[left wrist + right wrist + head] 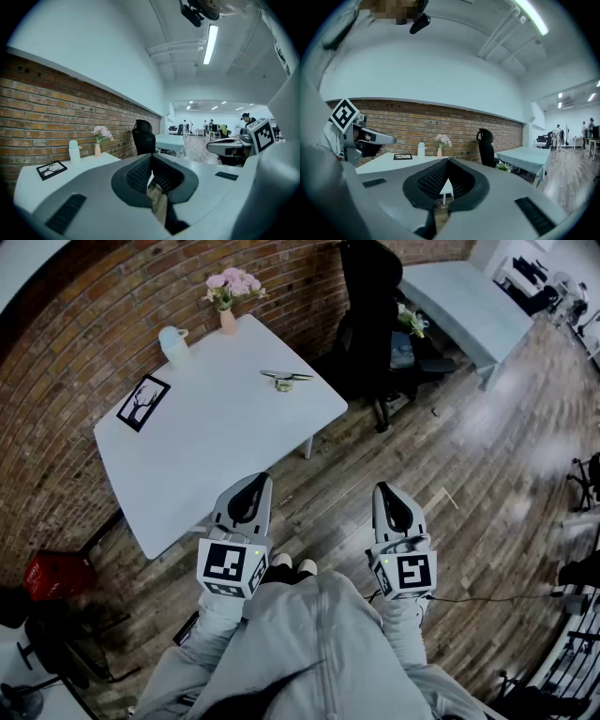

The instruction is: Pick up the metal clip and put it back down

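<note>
Held low by the body, short of the worktop (216,446): left gripper (253,486) and right gripper (387,493), jaws of both pressed together on nothing. Lying untouched near the worktop's far right edge: clip (286,379). Probably a ready pose before any reach.

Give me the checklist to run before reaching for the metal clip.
1. Metal clip located: ok, it lies on the white table.
2. Room around the clip: ok, the vase, bottle and framed picture stand apart from it.
3. Left hand-held gripper ready to grasp: not ok, jaws shut, nothing between them.
4. Right hand-held gripper ready to grasp: not ok, jaws shut, nothing between them.
5. Grippers near the clip: not ok, both are held close to the body, and the clip lies across the table.
6. How the clip is turned: cannot tell, too small.
</note>
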`<state>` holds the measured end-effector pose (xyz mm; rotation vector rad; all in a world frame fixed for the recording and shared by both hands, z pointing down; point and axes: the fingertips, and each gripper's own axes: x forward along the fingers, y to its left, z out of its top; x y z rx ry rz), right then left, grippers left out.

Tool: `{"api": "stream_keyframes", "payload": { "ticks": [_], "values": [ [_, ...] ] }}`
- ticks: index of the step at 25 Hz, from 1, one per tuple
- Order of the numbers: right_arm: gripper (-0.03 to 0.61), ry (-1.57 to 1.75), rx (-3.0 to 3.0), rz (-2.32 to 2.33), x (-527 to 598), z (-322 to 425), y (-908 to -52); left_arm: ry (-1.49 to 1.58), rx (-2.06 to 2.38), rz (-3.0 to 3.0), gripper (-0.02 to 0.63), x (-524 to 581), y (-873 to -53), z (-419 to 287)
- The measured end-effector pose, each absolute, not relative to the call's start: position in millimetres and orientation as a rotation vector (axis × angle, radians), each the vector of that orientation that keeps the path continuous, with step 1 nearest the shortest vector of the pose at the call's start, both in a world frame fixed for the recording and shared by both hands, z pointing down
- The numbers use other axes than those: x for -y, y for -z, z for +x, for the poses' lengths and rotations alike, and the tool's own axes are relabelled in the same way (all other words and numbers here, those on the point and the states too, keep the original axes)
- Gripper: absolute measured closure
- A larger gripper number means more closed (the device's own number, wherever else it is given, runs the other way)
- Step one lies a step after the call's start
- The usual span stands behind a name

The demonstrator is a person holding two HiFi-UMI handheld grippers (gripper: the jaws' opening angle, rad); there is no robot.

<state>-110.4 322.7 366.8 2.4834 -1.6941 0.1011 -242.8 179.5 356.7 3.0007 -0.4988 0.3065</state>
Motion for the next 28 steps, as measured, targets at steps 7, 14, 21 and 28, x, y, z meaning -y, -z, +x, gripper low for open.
{"api": "stream_keyframes", "payload": {
  "ticks": [7, 14, 21, 28],
  "values": [
    [0.554, -0.128, 1.723, 2.513, -338, -113, -372, -0.326, 0.523, 2.993, 0.584, -190, -365, -247],
    [0.554, -0.202, 1.738, 2.509, -332, -101, -392, -0.358, 0.512, 2.98, 0.583, -180, -379, -227],
    [0.554, -0.214, 1.753, 2.494, -275, -55, -396, -0.352, 0.508, 2.975, 0.583, -126, -385, -175],
    [0.554, -0.189, 1.782, 2.473, -201, -7, -385, -0.347, 0.517, 2.981, 0.583, -57, -377, -126]
  ]
}}
